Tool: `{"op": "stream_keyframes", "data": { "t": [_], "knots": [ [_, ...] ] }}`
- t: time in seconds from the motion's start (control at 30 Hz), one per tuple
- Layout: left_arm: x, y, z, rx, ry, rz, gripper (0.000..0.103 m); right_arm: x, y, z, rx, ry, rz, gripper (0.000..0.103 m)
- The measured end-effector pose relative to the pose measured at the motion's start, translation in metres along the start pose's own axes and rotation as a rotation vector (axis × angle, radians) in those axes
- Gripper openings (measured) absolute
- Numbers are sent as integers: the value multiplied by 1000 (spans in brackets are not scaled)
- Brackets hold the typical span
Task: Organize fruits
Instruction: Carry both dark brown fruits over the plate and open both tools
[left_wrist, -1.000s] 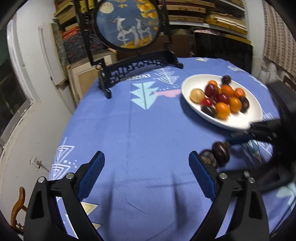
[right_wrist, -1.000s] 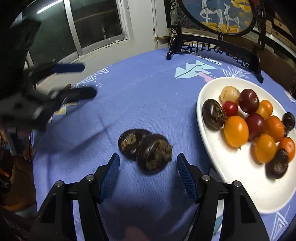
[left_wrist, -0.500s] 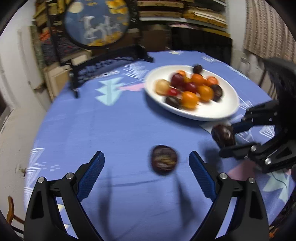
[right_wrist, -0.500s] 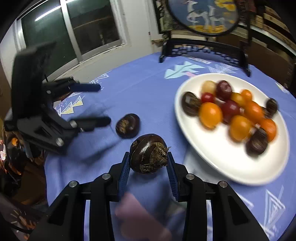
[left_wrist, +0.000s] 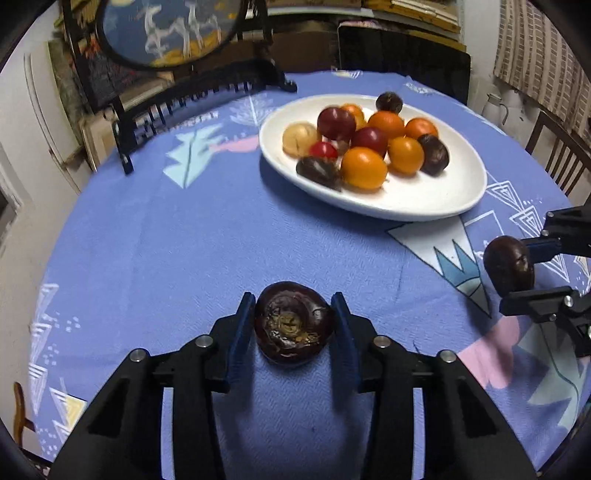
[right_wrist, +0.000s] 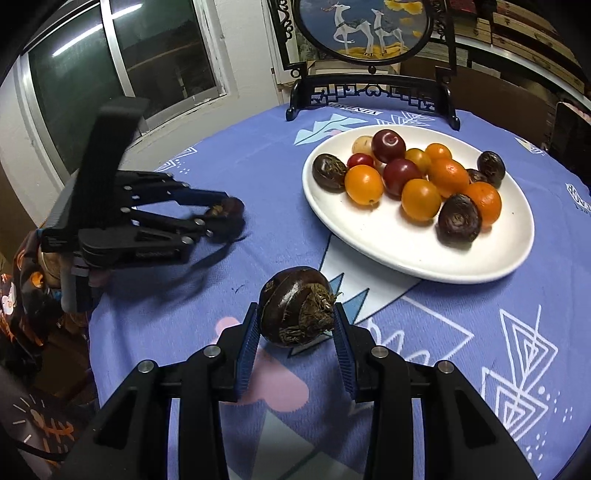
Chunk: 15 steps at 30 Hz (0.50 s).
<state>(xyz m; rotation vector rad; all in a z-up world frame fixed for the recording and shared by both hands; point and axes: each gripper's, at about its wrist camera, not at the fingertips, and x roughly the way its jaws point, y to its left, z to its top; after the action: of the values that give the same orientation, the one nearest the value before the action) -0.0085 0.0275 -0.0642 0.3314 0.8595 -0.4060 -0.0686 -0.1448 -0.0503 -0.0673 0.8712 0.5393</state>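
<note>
Since half a second ago the left gripper (left_wrist: 293, 326) went from spread wide to pinching the dark water chestnut (left_wrist: 293, 328) that lay loose on the blue tablecloth (left_wrist: 166, 240). Right gripper (right_wrist: 295, 325) is clamped on a second chestnut (right_wrist: 297, 306), lifted above the cloth just short of the white plate (right_wrist: 406, 254); that plate carries orange, red and dark fruit (right_wrist: 421, 199)

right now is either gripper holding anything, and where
Both. Left gripper pinches a dark chestnut by its sides; right gripper likewise grips another chestnut.
</note>
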Motion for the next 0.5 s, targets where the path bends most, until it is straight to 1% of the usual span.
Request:
{"op": "stream_keyframes", "data": {
  "t": [0.07,0.17,0.33,0.5],
  "knots": [
    [-8,-5,1,4,-11,-6,41,-2,-1,-2,5,-3,-1,39],
    [-18,-22,7,37,-34,-23,41,-5,-3,-6,14,-2,-5,39],
    [-16,-47,15,80,-29,-51,41,-9,-8,-10,25,0,-18,39],
    [-14,-54,43,66,-51,-41,41,-31,-23,2,41,-60,-61,39]
  ]
}}
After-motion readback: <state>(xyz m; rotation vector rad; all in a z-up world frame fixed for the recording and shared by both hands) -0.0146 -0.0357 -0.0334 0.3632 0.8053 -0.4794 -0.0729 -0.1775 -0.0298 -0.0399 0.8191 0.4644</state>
